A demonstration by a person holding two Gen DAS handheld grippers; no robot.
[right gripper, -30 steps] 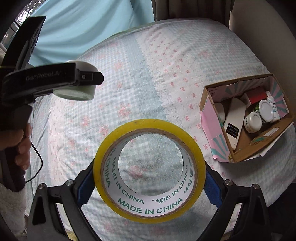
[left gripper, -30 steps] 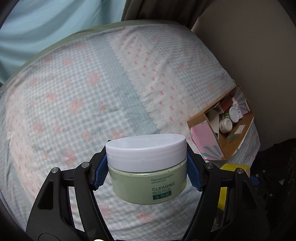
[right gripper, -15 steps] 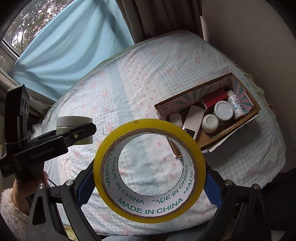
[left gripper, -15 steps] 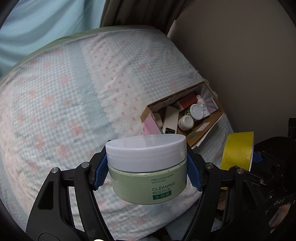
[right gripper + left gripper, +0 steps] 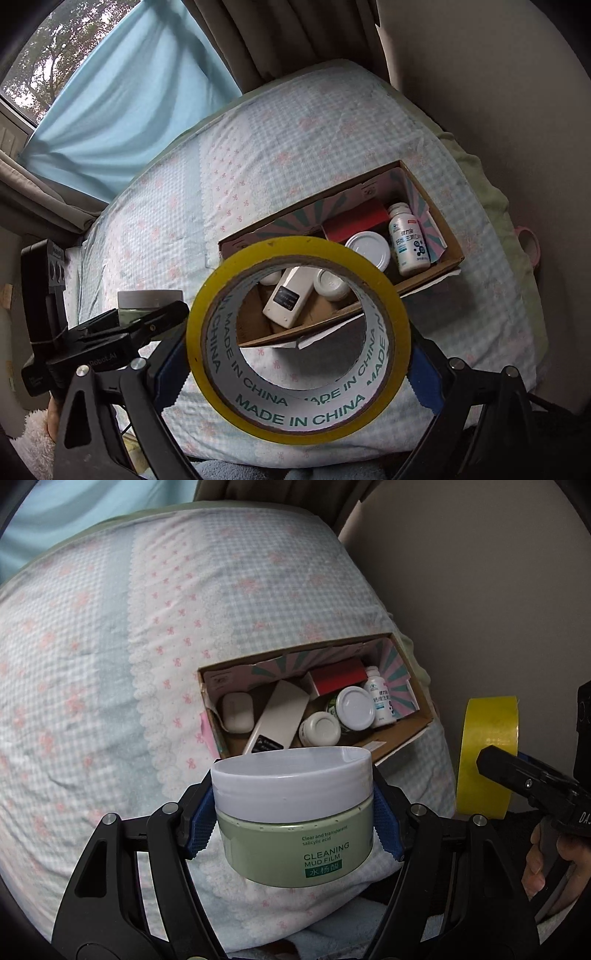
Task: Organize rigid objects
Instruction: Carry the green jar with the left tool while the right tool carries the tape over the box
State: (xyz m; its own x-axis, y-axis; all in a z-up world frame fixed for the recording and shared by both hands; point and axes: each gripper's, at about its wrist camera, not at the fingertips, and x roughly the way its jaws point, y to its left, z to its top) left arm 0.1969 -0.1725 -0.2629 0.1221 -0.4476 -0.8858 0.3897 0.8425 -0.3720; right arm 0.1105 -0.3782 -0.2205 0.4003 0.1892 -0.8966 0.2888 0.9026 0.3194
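My left gripper (image 5: 293,814) is shut on a pale green jar (image 5: 295,823) with a white lid, labelled CLEANING MUD FILM; its blue pads press both sides. It hangs above the bed, just in front of an open cardboard box (image 5: 402,744). My right gripper (image 5: 299,365) is shut on a yellow tape roll (image 5: 221,295), held upright before the same cardboard box (image 5: 424,280). The tape roll (image 5: 487,753) also shows at the right of the left wrist view, and the jar (image 5: 149,299) at the left of the right wrist view.
The box lies on a checked floral bedspread (image 5: 110,664) near the bed's right edge and holds a white remote (image 5: 280,716), white-lidded jars (image 5: 354,707), a white bottle (image 5: 408,236), a red carton (image 5: 336,675) and a small white case (image 5: 238,712). A beige wall (image 5: 480,590) stands right; blue curtain (image 5: 129,92) behind.
Both grippers have carried their loads across the bed toward the box, which now looms larger and nearer the centre in both views. Neither grip has changed.
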